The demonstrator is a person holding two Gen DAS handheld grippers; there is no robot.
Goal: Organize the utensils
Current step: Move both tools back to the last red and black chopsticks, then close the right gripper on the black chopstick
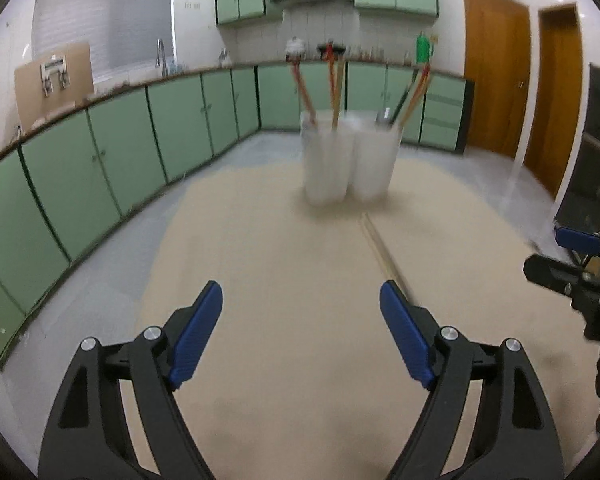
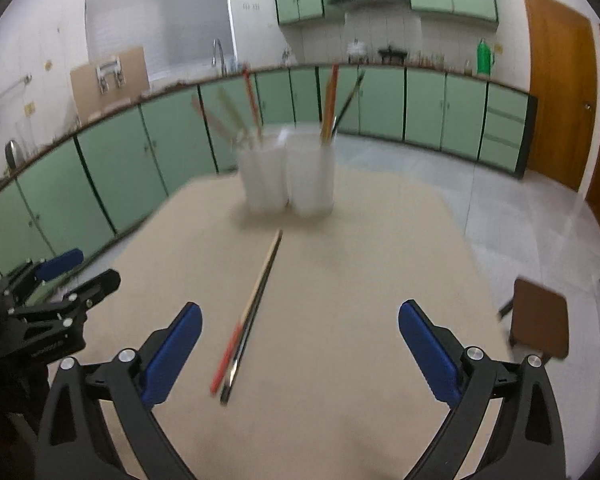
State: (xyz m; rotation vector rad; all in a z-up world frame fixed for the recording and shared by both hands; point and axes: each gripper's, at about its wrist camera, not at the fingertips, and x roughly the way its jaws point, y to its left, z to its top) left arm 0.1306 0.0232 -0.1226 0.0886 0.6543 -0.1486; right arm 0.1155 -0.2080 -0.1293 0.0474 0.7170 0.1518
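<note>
In the middle of the bench [image 2: 380,280], a few thin utensils are lying side by side, one with a red end [image 2: 225,360] and a darker one beside it [image 2: 256,312]; they look like chopsticks or brushes, though blur is hiding which. They are pointing from the near side toward two white cups [image 2: 288,176] that are standing touching each other nearer the far edge. Both cups are already holding several upright sticks [image 2: 330,100], so I judge the sorting is partly done and these loose ones are what is left.

The right hand-held gripper [image 2: 300,340] is hovering over the near part of the bench with its jaws standing wide apart and nothing between them; the loose utensils are lying just ahead of its left finger. The left hand-held gripper [image 1: 301,320] is beside it, jaws also apart and empty, with the same utensils [image 1: 384,252] running past its right finger.

The step in hand looks like a reach for a pick-up. The next move is calling for one gripper to line up across a single thin stick, come low to the bench surface and close on it without dragging its neighbours.
</note>
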